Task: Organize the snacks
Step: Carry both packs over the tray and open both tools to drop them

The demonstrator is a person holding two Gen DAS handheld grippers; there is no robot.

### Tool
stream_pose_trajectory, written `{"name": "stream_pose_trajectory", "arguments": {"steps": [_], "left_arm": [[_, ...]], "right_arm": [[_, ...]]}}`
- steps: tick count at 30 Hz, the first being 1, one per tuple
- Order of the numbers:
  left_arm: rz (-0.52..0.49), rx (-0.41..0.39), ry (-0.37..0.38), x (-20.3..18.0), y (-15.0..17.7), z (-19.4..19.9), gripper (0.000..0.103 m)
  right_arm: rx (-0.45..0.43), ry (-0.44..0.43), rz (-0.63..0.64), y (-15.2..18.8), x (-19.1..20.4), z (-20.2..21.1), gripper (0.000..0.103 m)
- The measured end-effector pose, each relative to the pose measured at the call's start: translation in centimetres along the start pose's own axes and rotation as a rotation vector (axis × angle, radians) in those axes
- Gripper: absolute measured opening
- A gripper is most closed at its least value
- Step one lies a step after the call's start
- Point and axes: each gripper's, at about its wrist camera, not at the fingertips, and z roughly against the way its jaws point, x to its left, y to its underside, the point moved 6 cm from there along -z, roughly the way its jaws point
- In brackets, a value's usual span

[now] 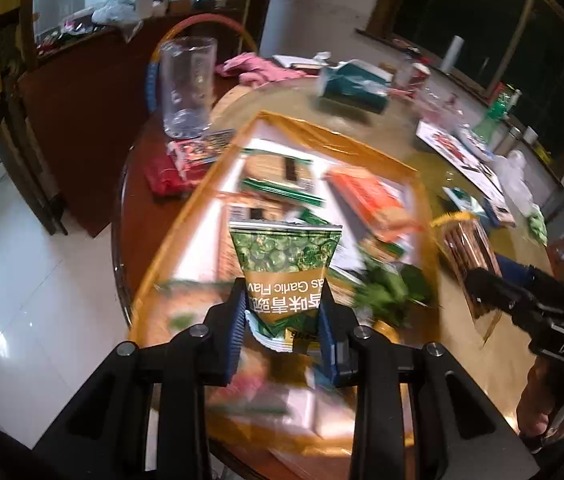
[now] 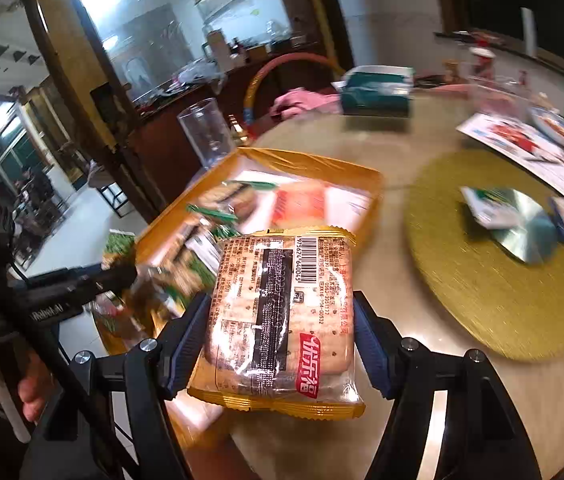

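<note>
Risk: left tool [image 1: 284, 312] clamps only the bottom corner of the green pea packet [image 1: 286, 264], so it could pivot out. Right tool [image 2: 282, 340] pinches the cracker pack [image 2: 282, 320]; both over the orange tray [image 1: 346, 136], near the counter [image 2: 422, 360] edge.

A: What sits between the right gripper [image 2: 282, 344] pads?
B: A cracker packet [image 2: 282, 320], barcode side up, clamped at both edges.
A: Behind it?
B: An orange tray [image 2: 322, 168] of snacks, blurred, beside a gold round mat [image 2: 482, 288].
</note>
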Motion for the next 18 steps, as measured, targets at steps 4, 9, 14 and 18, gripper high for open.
{"name": "stream_pose_trajectory", "arguments": {"steps": [4,9,14,18], "left_arm": [[0.018,0.019,-0.015,2.0,-1.1,-1.6,0.034],[0.011,0.054,-0.029,2.9,-1.5,-3.1,0.034],[-0.001,0.082,-0.052,3.3,-1.7,-4.5,0.035],[0.014,0.112,-0.035,3.6,-1.5,-4.9,0.049]], "right_arm": [[0.034,-0.008,0.040,-2.4,1.8,-3.8,0.069],[0.094,0.023,0.112,-3.2,3.7,-6.8,0.069],[0.149,0.033,0.144,-1.9,4.4,-9.0,0.069],[0.146,0.042,0.135,-1.9,4.3,-9.7,0.070]]}}
